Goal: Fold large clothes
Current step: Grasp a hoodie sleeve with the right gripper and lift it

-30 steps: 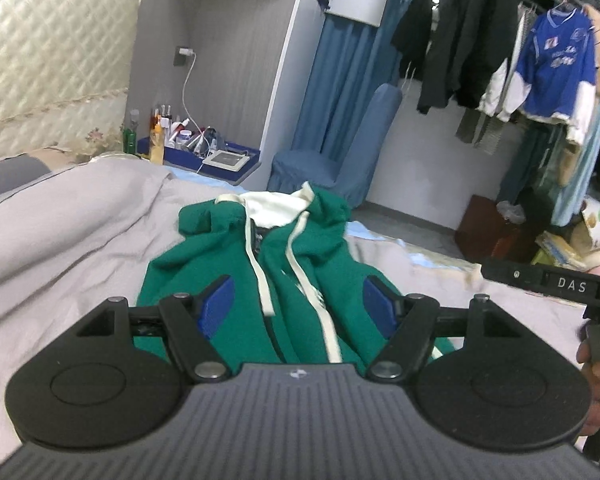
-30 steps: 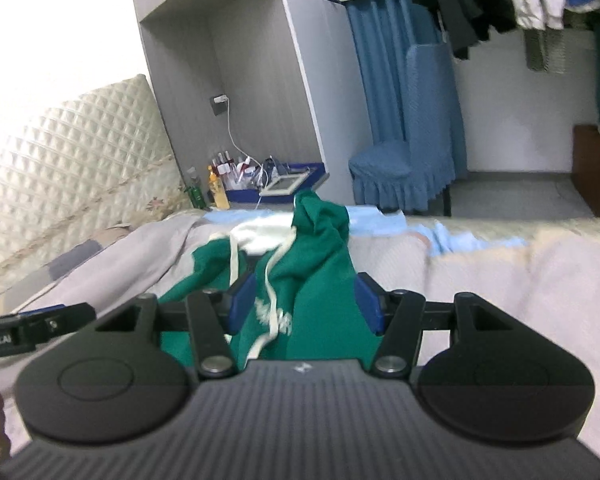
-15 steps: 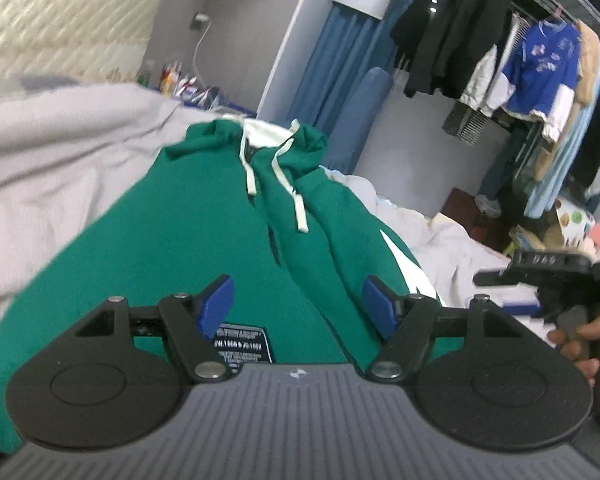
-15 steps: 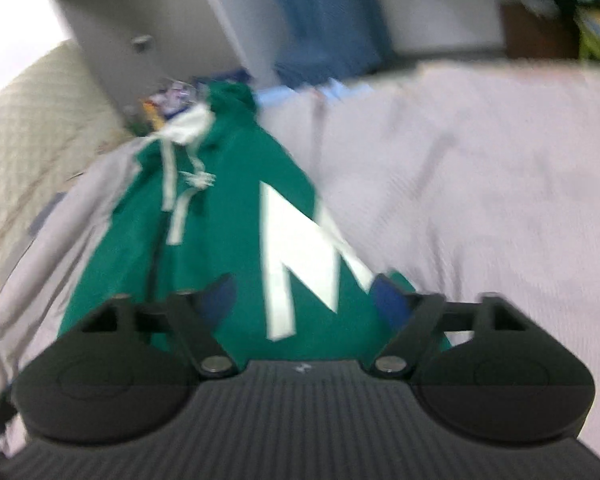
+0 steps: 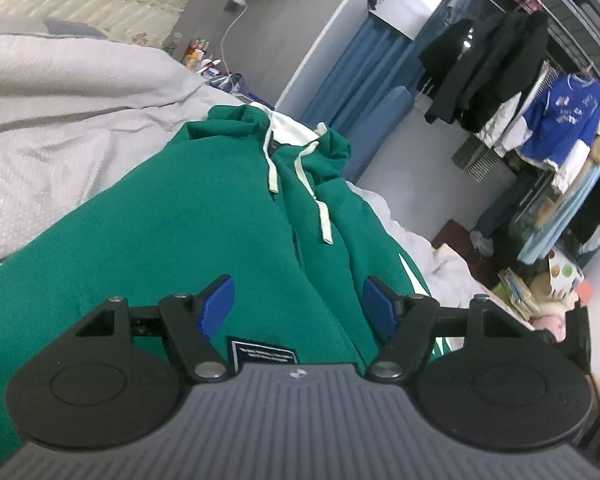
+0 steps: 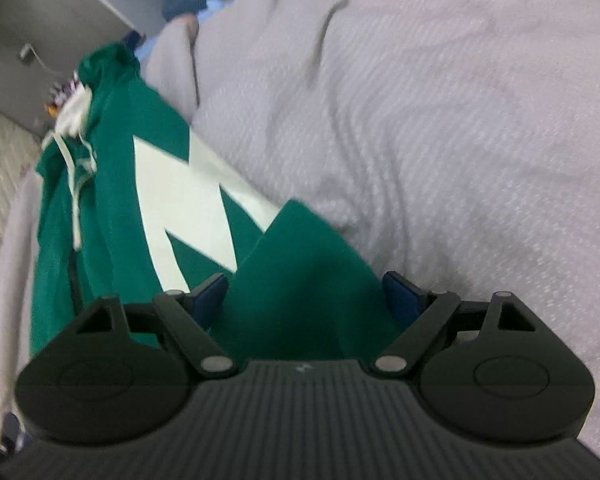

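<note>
Nearest in the left wrist view, the left gripper (image 5: 298,306) stands with its two blue pads apart over the green hoodie (image 5: 188,216); no cloth is pinched between them. A black label (image 5: 265,354) on the hoodie is partly hidden behind the gripper body, and its print is too small to read. In the right wrist view, the right gripper (image 6: 304,298) has its two fingers spread wide, a raised green fold lying between them — contact with the pads cannot be made out, as this view is blurred.

The hoodie lies flat on the grey bedcover (image 6: 440,120), hood at the far end. Two white drawstrings (image 5: 320,210) run down from the hood. One large white letter (image 6: 192,196) is cut off by the fold.

Farther off, a clothes rail (image 5: 540,92) holds several garments — the count is unclear.
</note>
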Motion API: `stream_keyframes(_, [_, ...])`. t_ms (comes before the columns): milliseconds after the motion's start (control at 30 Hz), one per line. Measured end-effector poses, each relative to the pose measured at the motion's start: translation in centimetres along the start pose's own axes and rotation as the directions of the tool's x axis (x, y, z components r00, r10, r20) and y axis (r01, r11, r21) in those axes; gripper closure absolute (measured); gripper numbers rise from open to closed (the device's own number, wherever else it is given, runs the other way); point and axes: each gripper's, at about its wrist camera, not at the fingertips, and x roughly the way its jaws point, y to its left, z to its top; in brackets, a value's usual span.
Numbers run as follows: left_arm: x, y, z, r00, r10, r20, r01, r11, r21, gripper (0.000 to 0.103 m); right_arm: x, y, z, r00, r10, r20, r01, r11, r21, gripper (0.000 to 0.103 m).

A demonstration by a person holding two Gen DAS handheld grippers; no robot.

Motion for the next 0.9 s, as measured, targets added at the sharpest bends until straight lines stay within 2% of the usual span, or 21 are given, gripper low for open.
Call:
stream_keyframes(67, [0.2,0.6,0.3,1.0,0.0,-0.003,0.0,1.0,-0.022,0.028,0.6,0.7,-0.1,1.0,-0.003,-0.017,0.002,1.0,-0.019,0.018])
stream_keyframes(133, [0.4,1.1,0.6,1.0,0.003,-0.005,-0.003,0.999,-0.04,0.028,0.7,1.4,-0.3,1.0,-0.006,-0.02,0.005,0.998,-0.062,0.028])
stream_keyframes(200, [0.5,1.4,0.8,1.0,0.003,-0.006,-0.003,0.998,-0.055,0.028,0.6,2.2,-0.7,1.0,-0.009,-0.017,0.007,0.994,-0.111,0.048])
stream_keyframes(233, [0.5,1.6,0.8,1.0,0.002,-0.005,-0.002,0.998,-0.062,0.028,0.4,2.5,-0.9,1.0,-0.013,-0.011,0.012,0.99,-0.138,0.053])
stream_keyframes(267, [0.5,1.7,0.9,1.0,0.002,-0.005,-0.002,0.998,-0.067,0.028,0.3,2.8,-1.0,1.0,-0.002,-0.01,0.0,0.988,-0.154,0.073])
stream_keyframes(300, [0.4,1.8,0.9,1.0,0.002,-0.004,-0.002,0.998,-0.069,0.028,0.2,2.9,-0.9,1.0,0.004,-0.007,-0.005,0.988,-0.152,0.081])
stream_keyframes(333, [0.4,1.9,0.9,1.0,0.005,-0.003,-0.005,0.998,-0.068,0.028,-0.2,3.1,-0.9,1.0,0.001,0.006,0.0,0.988,-0.155,0.085])
stream_keyframes(467, [0.0,2.2,0.7,1.0,0.014,0.0,-0.014,0.998,-0.066,0.028,-2.6,3.0,0.0,0.998,0.037,0.057,-0.026,0.983,-0.18,0.089])
stream_keyframes(567, [-0.2,2.3,0.8,1.0,0.01,0.006,-0.01,0.998,-0.068,0.028,-5.4,3.0,1.8,0.988,0.047,0.147,-0.014,0.977,-0.215,0.089])
stream_keyframes(733, [0.5,2.5,0.7,0.999,0.034,0.005,-0.034,0.998,-0.055,0.028,-10.5,3.5,7.4,0.947,0.026,0.321,0.06,0.965,-0.257,0.089])
stream_keyframes(900, [1.0,2.8,0.8,0.999,0.032,0.001,-0.032,0.997,-0.064,0.028,-12.3,5.6,13.3,0.901,-0.016,0.434,0.145,0.953,-0.267,0.09])
